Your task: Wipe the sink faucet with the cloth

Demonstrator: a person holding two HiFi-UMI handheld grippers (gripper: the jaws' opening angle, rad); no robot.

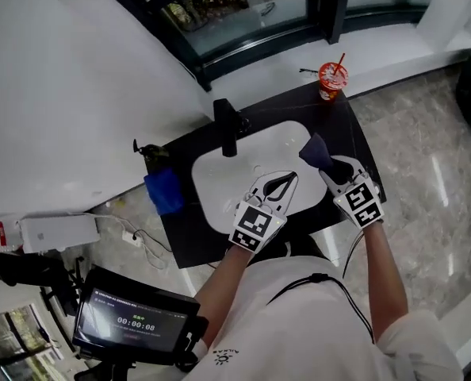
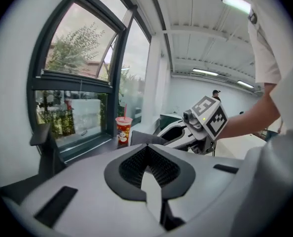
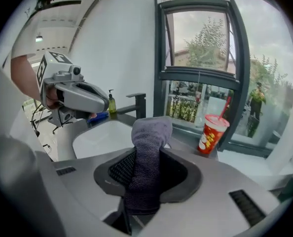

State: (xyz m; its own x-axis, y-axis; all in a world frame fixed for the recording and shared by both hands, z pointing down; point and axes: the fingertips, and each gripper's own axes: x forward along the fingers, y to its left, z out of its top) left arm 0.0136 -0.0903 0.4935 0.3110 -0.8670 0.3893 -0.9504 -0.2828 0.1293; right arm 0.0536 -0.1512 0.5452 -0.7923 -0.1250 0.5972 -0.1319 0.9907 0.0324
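Note:
The black faucet (image 1: 226, 125) stands at the back rim of the white sink (image 1: 216, 190), which is set in a black counter. My right gripper (image 1: 333, 167) hovers over the sink's right rim, shut on a dark purple-grey cloth (image 1: 315, 151). In the right gripper view the cloth (image 3: 149, 132) sticks up out of the jaws, with the faucet (image 3: 138, 102) beyond it. My left gripper (image 1: 281, 182) hangs over the front of the basin beside the right one. Its pads (image 2: 159, 167) meet with nothing between them.
A red cup with a straw (image 1: 332, 78) stands on the sill at the counter's far right corner. A blue cloth (image 1: 166, 190) and a soap bottle (image 1: 148, 151) lie on the counter's left side. The window and white wall rise behind the faucet.

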